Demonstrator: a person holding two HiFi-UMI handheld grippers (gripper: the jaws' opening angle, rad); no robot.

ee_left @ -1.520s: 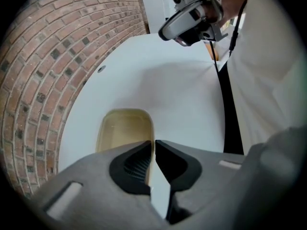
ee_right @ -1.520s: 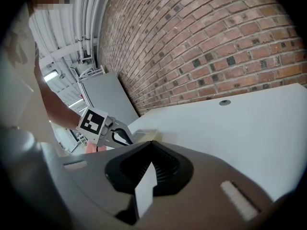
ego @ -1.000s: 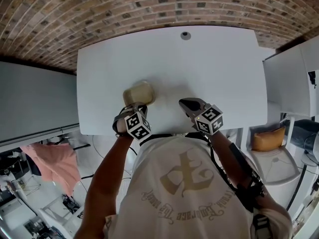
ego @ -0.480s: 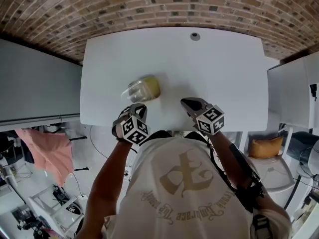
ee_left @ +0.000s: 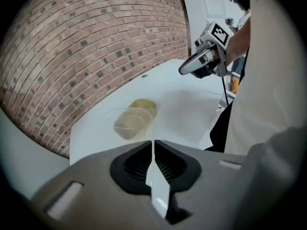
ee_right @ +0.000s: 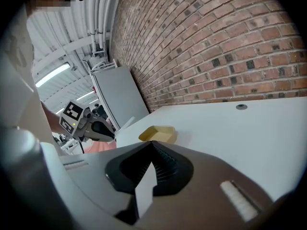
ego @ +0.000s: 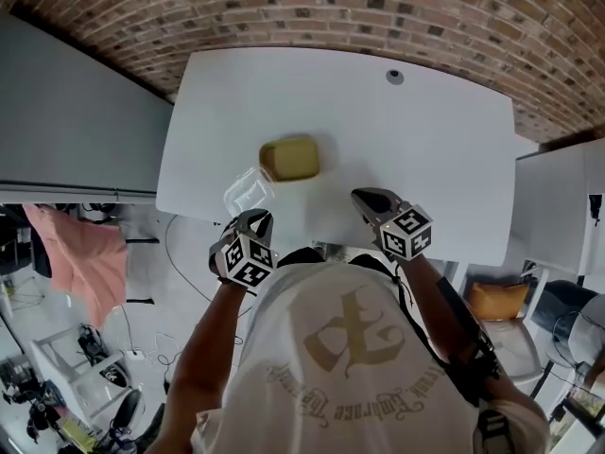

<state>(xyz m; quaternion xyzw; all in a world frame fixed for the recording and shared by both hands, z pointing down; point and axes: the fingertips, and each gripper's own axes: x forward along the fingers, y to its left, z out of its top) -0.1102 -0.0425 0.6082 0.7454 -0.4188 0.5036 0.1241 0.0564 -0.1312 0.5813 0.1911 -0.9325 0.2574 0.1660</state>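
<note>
A yellow rectangular container point(ego: 289, 159) point(ee_right: 157, 133) stands uncovered on the white table point(ego: 425, 149), near its front left. Its clear plastic lid point(ego: 246, 193) point(ee_left: 128, 123) hangs just off the container's near-left corner, over the table's front edge. My left gripper point(ego: 257, 218) point(ee_left: 154, 145) is shut on the lid's near rim. Through the lid, the left gripper view shows the container point(ee_left: 144, 105). My right gripper point(ego: 364, 197) point(ee_right: 152, 147) is shut with nothing in it, above the table's front edge to the right of the container.
A brick wall point(ego: 312, 12) runs behind the table. A round cable hole point(ego: 395, 78) sits near the far edge. A grey cabinet point(ego: 76, 112) stands at left, a white unit point(ego: 567, 216) at right, and a pink cloth point(ego: 71, 253) lies lower left.
The left gripper has lifted the clear lid off the yellow container and drawn it back toward the person. The container now stands uncovered. The right gripper has barely moved.
</note>
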